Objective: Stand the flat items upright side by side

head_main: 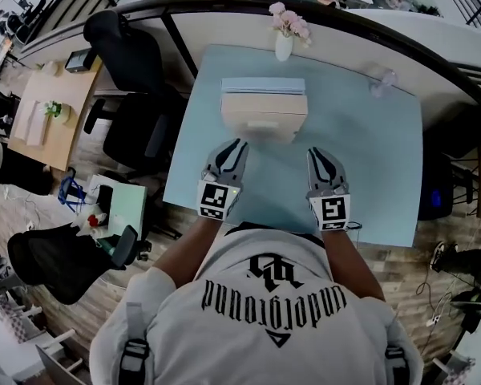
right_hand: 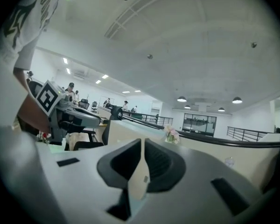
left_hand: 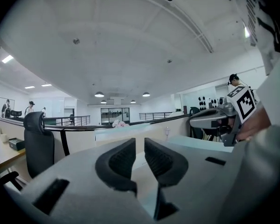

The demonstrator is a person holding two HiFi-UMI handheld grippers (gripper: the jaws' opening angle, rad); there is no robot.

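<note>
stack: the flat items [head_main: 264, 107] are lying piled one on another around the middle of the tabletop [head_main: 369, 159], a pale blue one toward the far side and beige ones on the near side. Nothing's upright yet, so I'd say the job hasn't really begun.

left hand-held gripper [head_main: 236, 147]: sits at roughly 7 o'clock from the pile, close to it but not touching. Its jaws are pulled nearly together with only a thin slit, and there's nothing between them.

right hand-held gripper [head_main: 317, 152]: at roughly 5 o'clock from the pile, a little further off. Its jaws are together too and it's empty.

why they're held like that: both point at 12 o'clock, one toward each near corner of the pile. To me that looks like lining up to work it from both sides. One could lift or tip a piece while the other props it.

what's next (my guess): the jaws need to spread before they can pinch an edge, or the closed tips could lever the top piece up.

vase [head_main: 283, 46]: pink flowers, at the far edge at 12 o'clock behind the pile. It's well apart, but worth minding if stuff gets pushed back.

glass thing [head_main: 382, 79]: clear, at around 2 o'clock from the pile. Can't tell exactly what it is.

room to stand things: bare tabletop at 3 and 9 o'clock of the pile, so there's space for a row.
</note>
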